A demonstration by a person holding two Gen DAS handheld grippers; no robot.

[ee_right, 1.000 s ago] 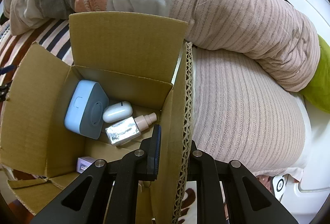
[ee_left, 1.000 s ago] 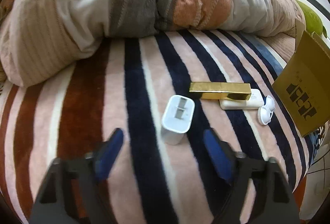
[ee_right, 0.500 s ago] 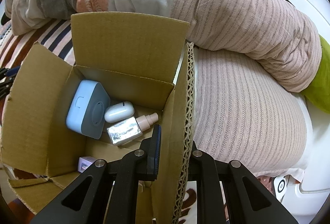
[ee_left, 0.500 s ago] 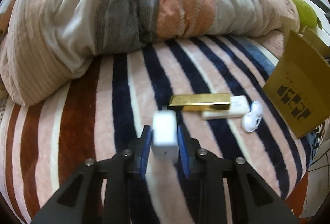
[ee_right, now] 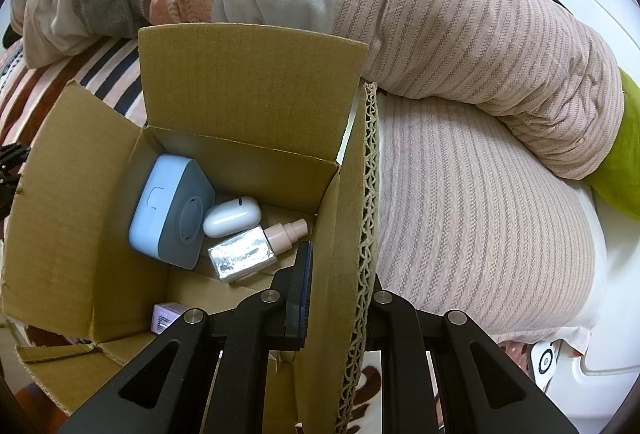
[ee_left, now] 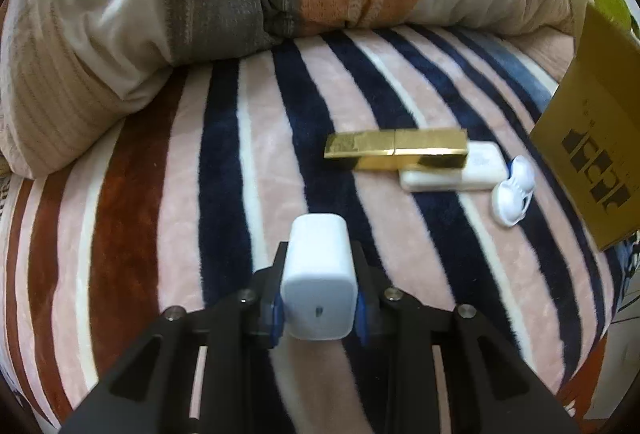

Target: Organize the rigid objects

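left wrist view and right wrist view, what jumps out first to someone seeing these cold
In the left wrist view, the white charger block sits clamped in the left gripper above the striped blanket, with a gold bar-shaped case lying beyond it, partly on a white flat case. In the right wrist view, the right gripper pinches the cardboard box wall, and a blue-grey gadget lies inside beside a white earbud case.
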